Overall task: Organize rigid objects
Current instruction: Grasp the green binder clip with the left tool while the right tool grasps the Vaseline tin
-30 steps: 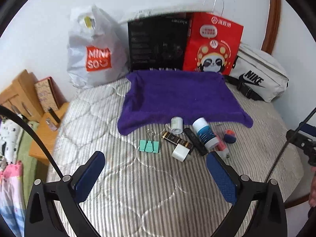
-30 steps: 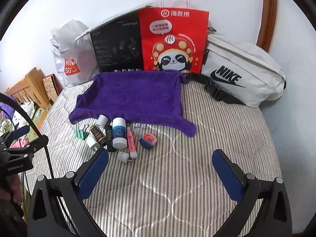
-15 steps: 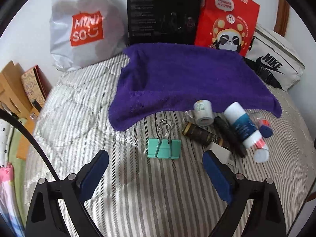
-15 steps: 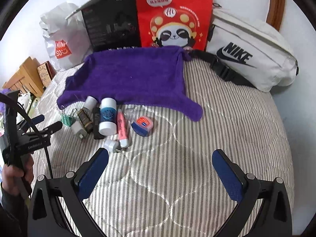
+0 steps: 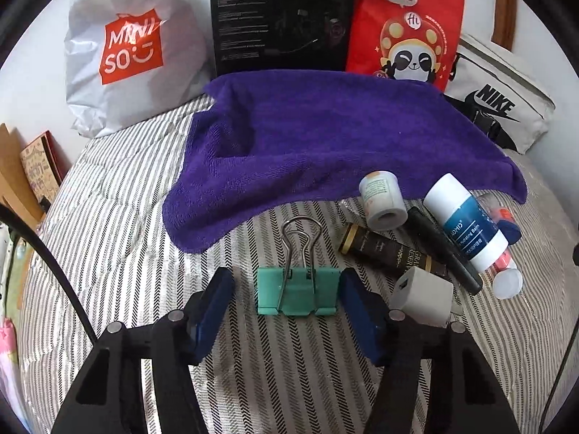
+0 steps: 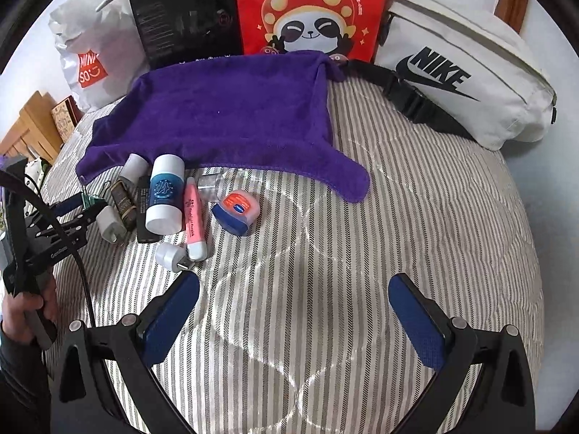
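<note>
Covering most of both frames, a grey-and-white striped quilted mattress runs up to a white wall. Along the wall, top of the left wrist view: white MINISO plastic bag, black printed box, red panda paper bag, white Nike waist bag at upper right. A purple terry towel lies flat mid-frame.

Left gripper, lower centre, has its 2 blue pads partly closed around a mint-green binder clip; right pad touches the clip's edge, left pad shows a gap. Clip lies flat, body's long axis left-right, wire handles pointing up-frame toward the towel. Just right of it: white square charger plug.

Right gripper, bottom of the right wrist view, is spread wide and holds nothing.
</note>
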